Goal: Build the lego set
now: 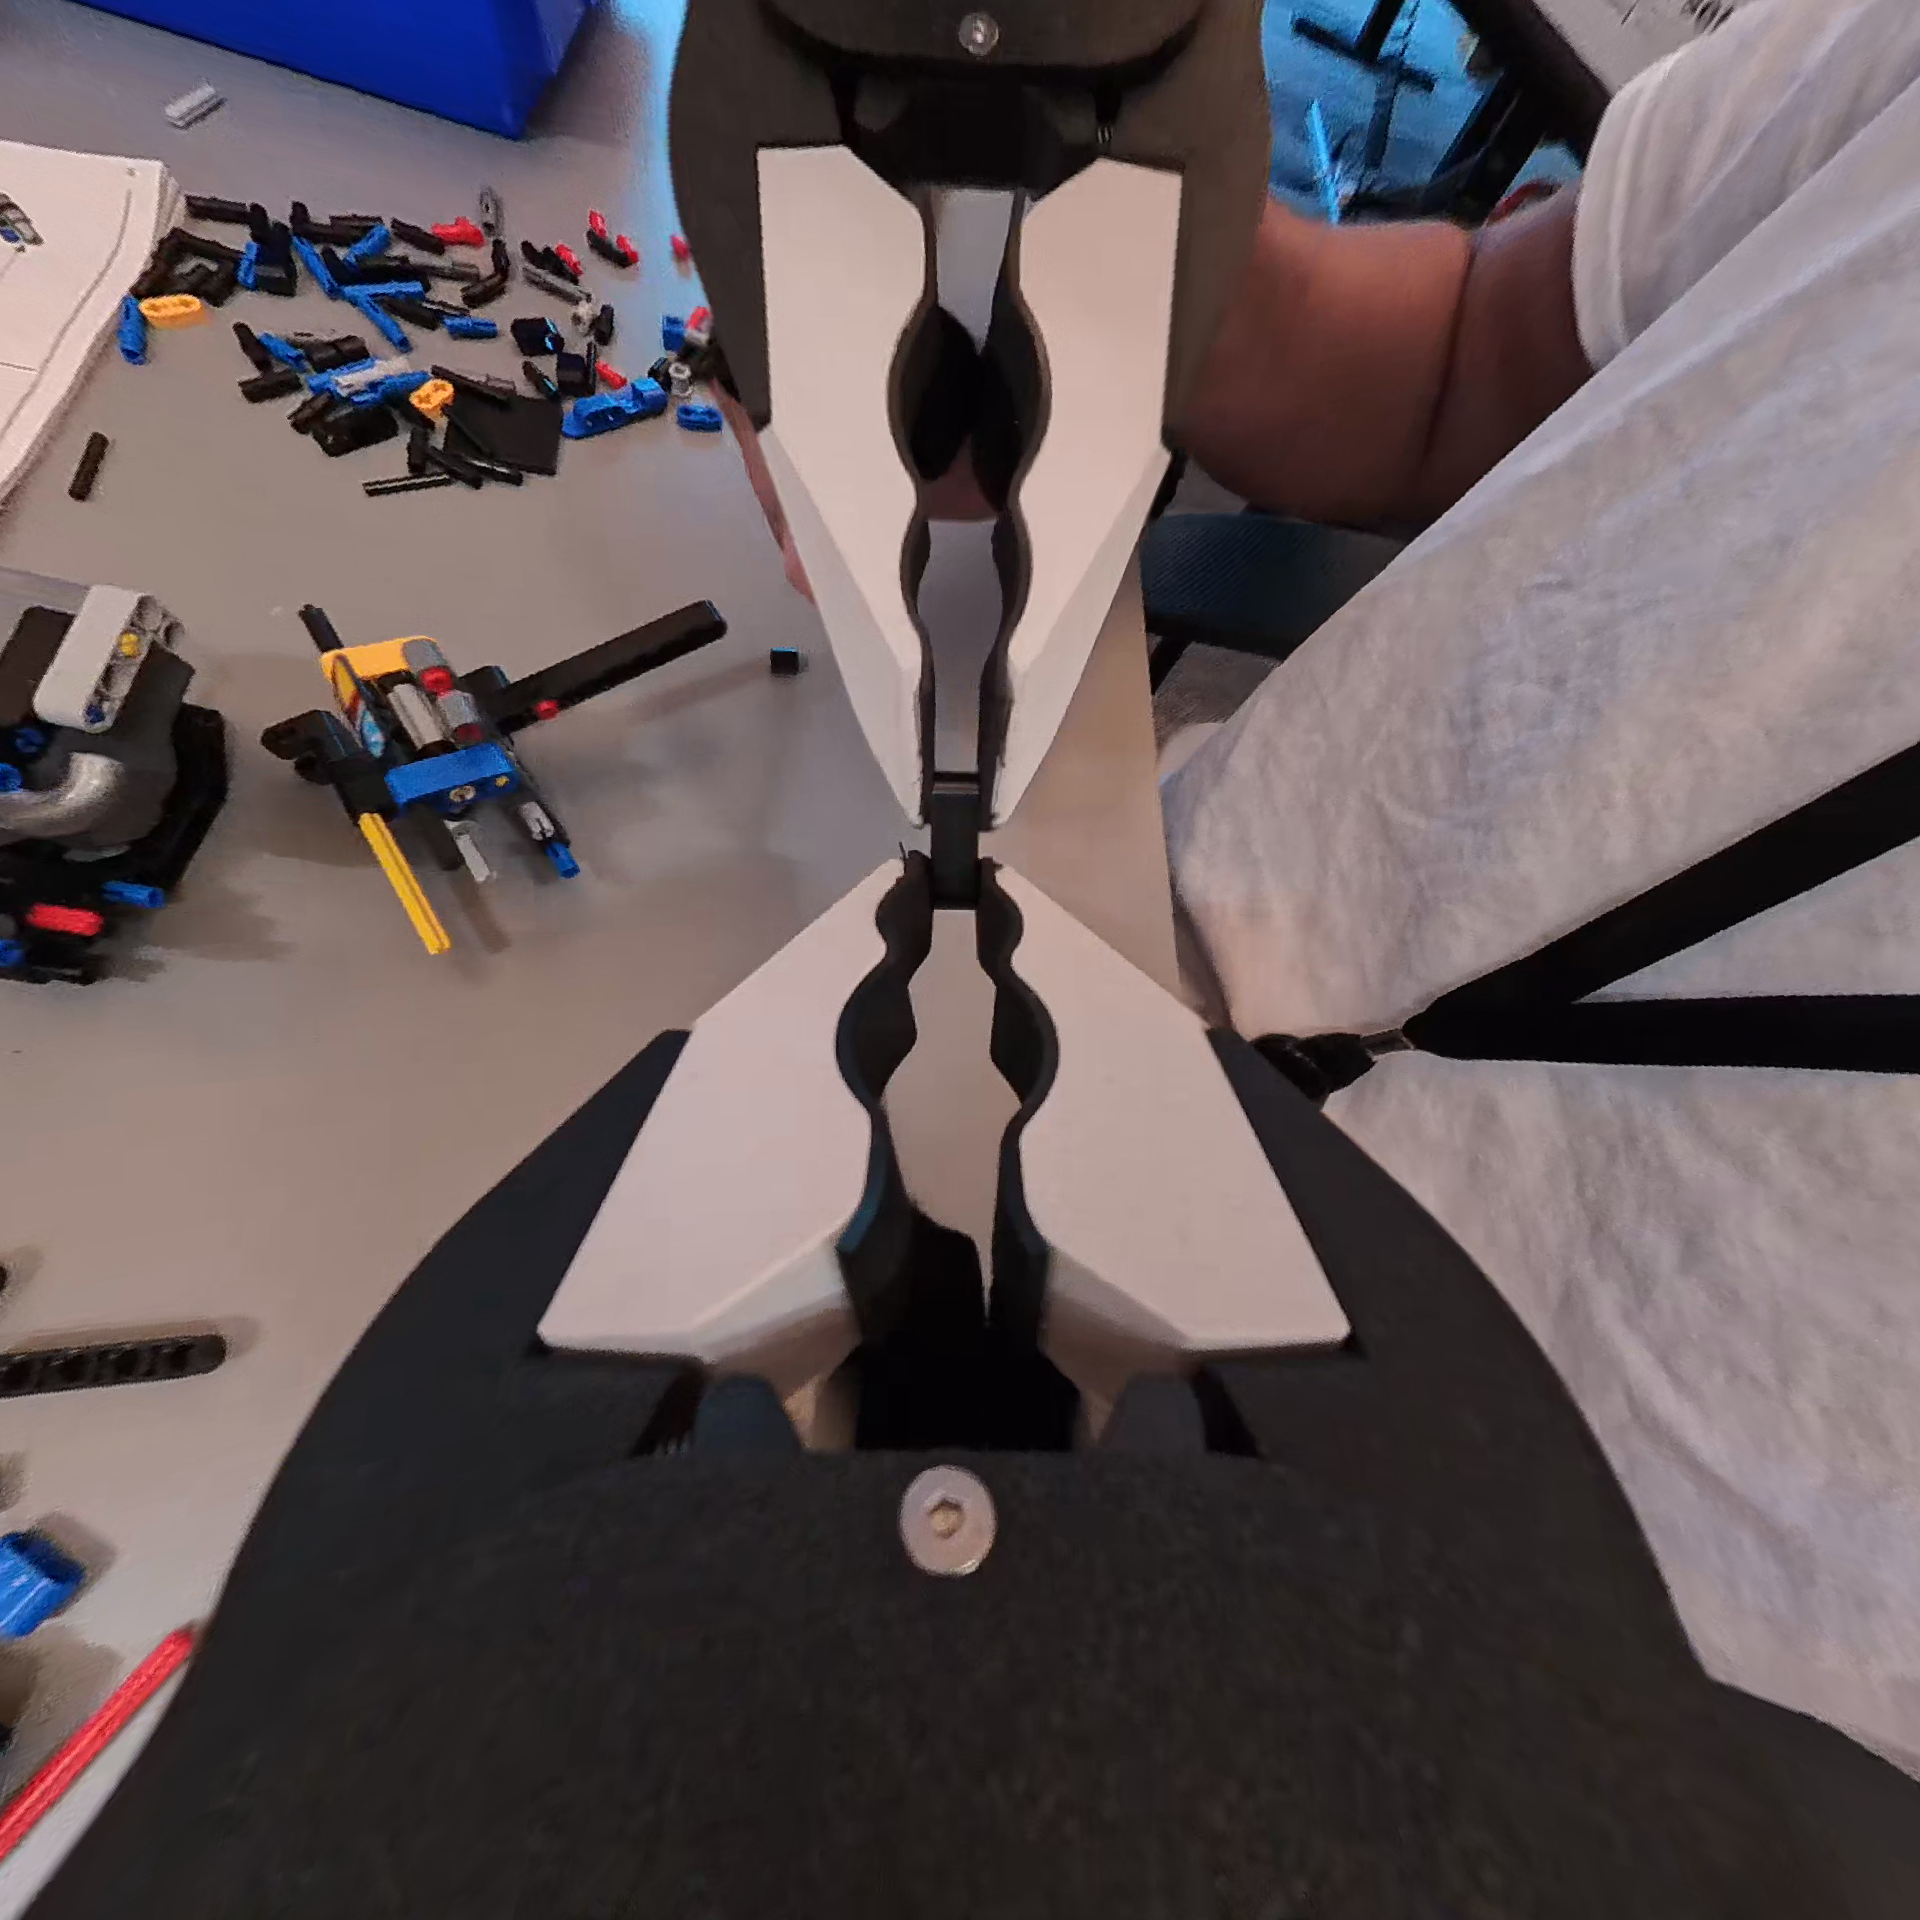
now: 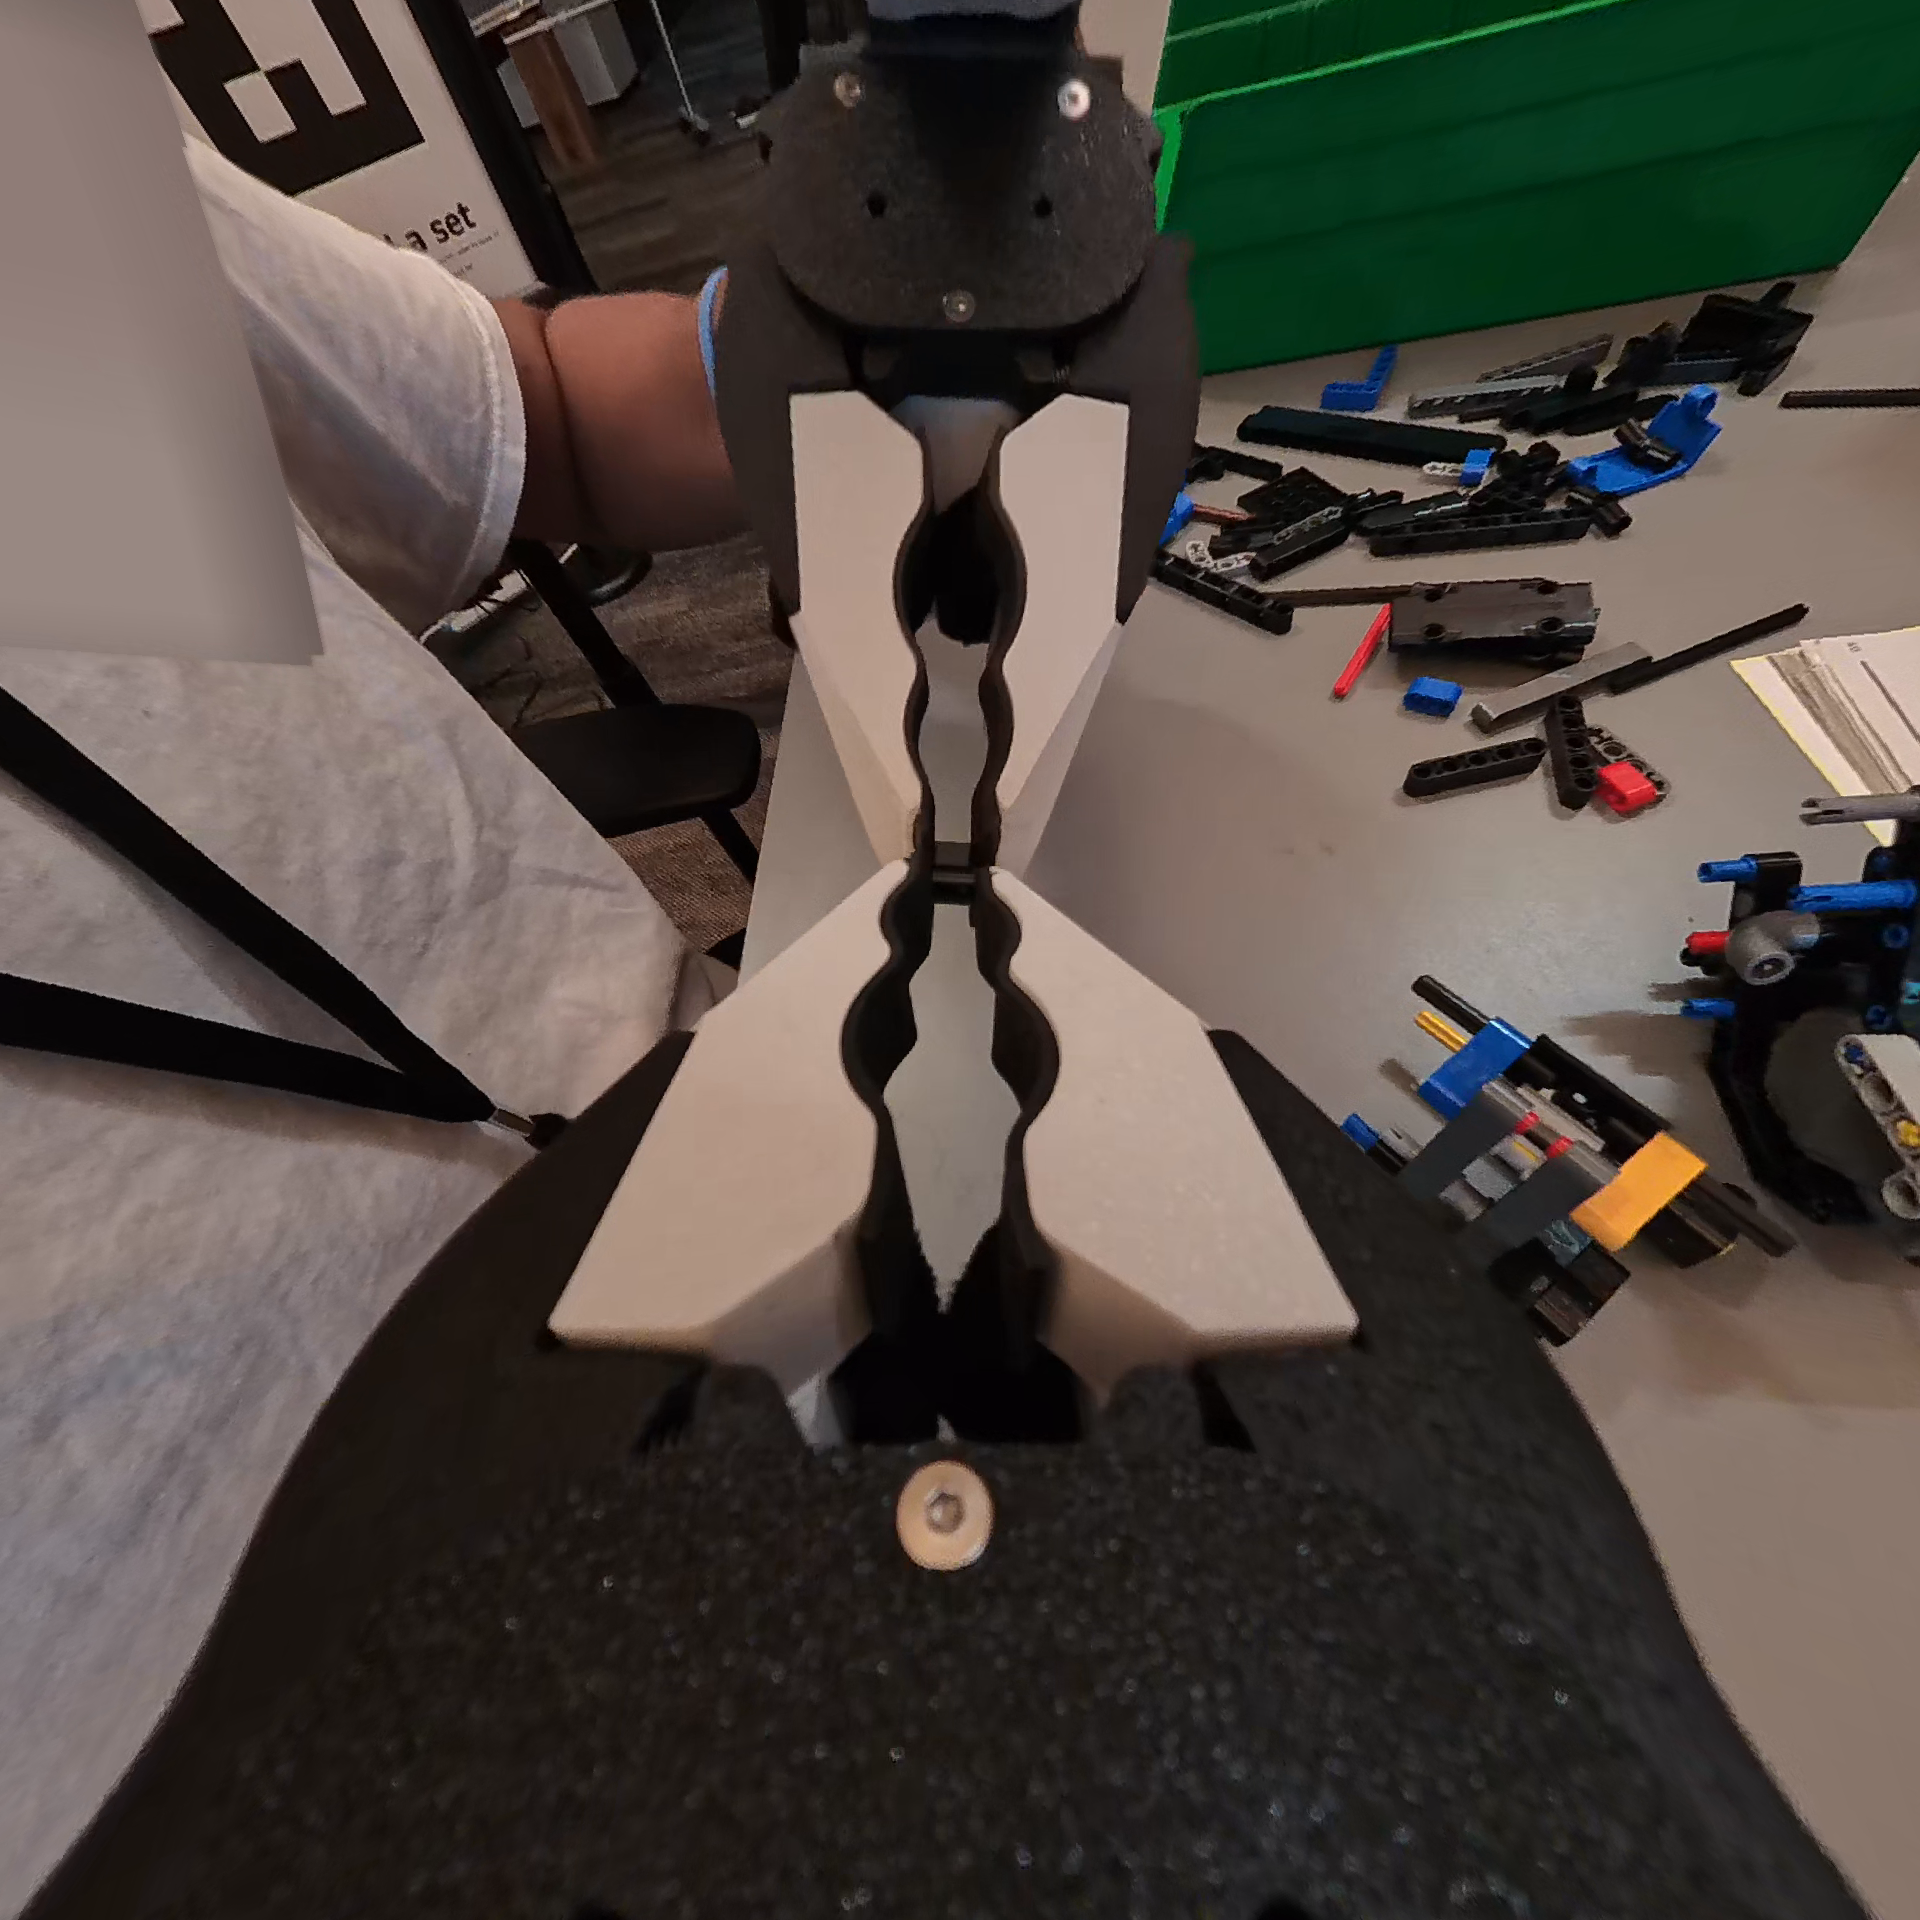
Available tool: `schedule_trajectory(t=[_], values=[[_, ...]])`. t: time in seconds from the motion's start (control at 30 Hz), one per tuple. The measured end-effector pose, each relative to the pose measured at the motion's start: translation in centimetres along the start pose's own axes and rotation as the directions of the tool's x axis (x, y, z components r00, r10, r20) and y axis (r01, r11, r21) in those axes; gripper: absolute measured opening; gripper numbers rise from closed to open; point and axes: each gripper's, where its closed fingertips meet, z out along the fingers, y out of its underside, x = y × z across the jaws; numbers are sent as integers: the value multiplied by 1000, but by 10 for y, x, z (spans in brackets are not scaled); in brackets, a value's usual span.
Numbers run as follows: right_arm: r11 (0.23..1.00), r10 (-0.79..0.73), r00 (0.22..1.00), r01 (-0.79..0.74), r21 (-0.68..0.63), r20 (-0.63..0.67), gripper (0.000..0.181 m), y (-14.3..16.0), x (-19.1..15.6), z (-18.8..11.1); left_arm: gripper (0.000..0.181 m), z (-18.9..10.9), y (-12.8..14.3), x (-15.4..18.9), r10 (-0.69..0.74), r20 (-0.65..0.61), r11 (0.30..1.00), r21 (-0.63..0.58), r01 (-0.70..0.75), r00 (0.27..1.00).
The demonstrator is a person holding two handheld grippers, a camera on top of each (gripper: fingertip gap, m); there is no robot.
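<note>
My left gripper and right gripper meet tip to tip above the grey table's near edge. A small black lego piece is pinched between them; each gripper is shut on one end of it. The right wrist view shows the same: the right gripper, the left gripper and the black piece. A small sub-assembly with yellow, blue and grey parts lies on the table, also in the right wrist view. A larger black assembly sits beside it.
Loose lego pieces are scattered at the back. An instruction booklet, a blue bin and a green bin border them. A black beam and red axle lie near. The person's white shirt is close. Both grippers' tips are close together, under 4 cm apart.
</note>
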Motion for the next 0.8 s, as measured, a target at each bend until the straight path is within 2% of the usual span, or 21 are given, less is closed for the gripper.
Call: schedule_trajectory(t=[0.17, 0.3, 0.57, 0.67, 0.8], values=[[1000, -22, 1000, 22, -10, -20, 7, 1, 3, 1, 6, 0, 3, -2, -7, -3, 1000, 1, 7, 1000], [1000, 11, 1000, -11, -6, 18, 7, 1, 0, 2, 6, 0, 3, 1, -5, -26, 1000, 1, 5, 1000], [984, 135, 987, -144, 105, 85, 7, -11, 2, -6, 6, -6, -13, 2, -86, -152, 988, 116, 104, 985], [977, 144, 990, -142, 156, 0, 15, -14, 16, -16, 6, -8, -23, -8, -147, -200, 971, 158, 180, 969], [958, 151, 972, -99, 269, -182, 17, -21, 32, -55, 6, -15, -36, -30, -227, -263, 932, 221, 288, 938]])
